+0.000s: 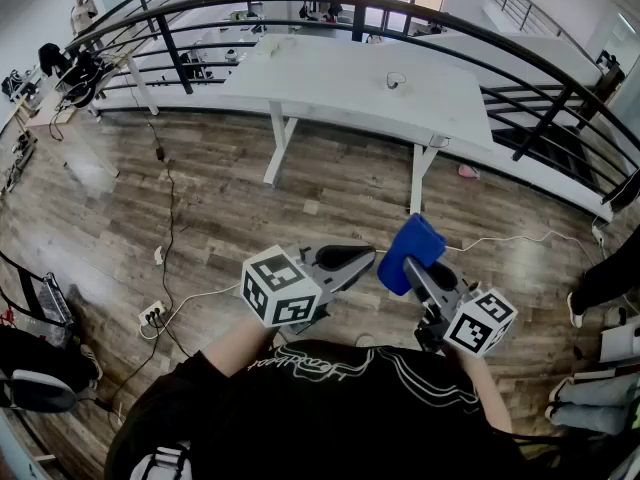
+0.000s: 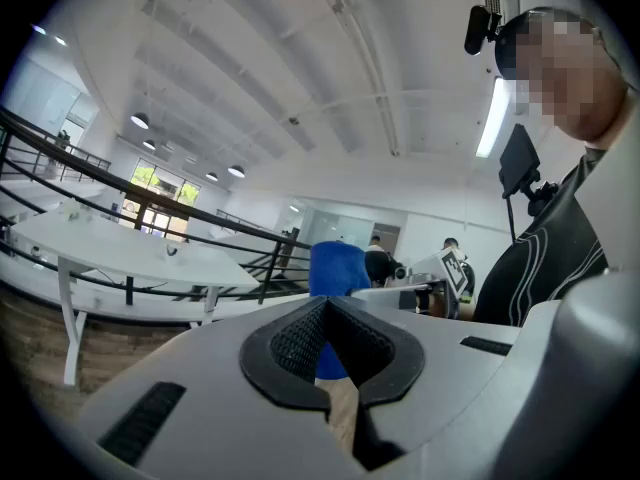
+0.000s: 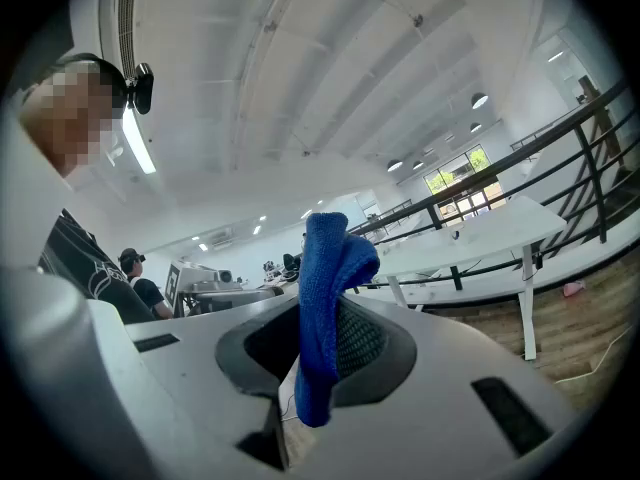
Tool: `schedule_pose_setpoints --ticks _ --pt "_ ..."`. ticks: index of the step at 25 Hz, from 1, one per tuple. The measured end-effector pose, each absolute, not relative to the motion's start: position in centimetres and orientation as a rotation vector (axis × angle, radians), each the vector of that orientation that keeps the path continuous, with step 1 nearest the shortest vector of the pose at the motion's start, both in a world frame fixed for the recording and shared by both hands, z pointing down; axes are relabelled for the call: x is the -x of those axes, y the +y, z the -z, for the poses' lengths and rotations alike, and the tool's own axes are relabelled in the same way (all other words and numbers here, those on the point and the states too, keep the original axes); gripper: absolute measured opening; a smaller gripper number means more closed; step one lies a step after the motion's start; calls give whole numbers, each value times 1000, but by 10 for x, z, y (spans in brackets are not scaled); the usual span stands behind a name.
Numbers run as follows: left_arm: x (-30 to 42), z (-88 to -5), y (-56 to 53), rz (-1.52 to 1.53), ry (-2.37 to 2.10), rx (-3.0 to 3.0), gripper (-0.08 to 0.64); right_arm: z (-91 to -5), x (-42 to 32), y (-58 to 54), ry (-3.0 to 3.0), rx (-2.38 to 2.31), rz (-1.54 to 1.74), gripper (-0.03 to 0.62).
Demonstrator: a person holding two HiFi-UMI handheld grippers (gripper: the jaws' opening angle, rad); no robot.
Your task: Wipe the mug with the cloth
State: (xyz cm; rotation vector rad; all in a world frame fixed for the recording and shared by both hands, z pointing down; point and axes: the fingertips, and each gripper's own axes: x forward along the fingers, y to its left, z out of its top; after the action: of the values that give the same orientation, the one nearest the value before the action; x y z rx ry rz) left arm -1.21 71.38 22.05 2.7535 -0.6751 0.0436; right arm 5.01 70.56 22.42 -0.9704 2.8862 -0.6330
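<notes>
My right gripper (image 1: 418,268) is shut on a folded blue cloth (image 1: 410,251), which stands up out of its jaws (image 3: 330,258). My left gripper (image 1: 362,258) is held beside it at chest height, shut with nothing between its jaws (image 2: 325,306). In the left gripper view the blue cloth (image 2: 337,266) shows just beyond the shut tips. Far ahead stands a long white table (image 1: 330,73), and on it sits a small pale object (image 1: 397,80), too small to tell whether it is the mug. Both grippers are well short of that table.
A black curved railing (image 1: 300,13) runs behind and around the table. Cables and a power strip (image 1: 152,315) lie on the wooden floor at the left. Bags and a chair (image 1: 40,368) stand at the lower left. Other people are at the far desks.
</notes>
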Motion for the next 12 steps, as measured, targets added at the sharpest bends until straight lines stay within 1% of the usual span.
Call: schedule_pose_setpoints --ticks 12 --pt "22 -211 715 -37 -678 -2753 8 -220 -44 702 2875 934 602 61"
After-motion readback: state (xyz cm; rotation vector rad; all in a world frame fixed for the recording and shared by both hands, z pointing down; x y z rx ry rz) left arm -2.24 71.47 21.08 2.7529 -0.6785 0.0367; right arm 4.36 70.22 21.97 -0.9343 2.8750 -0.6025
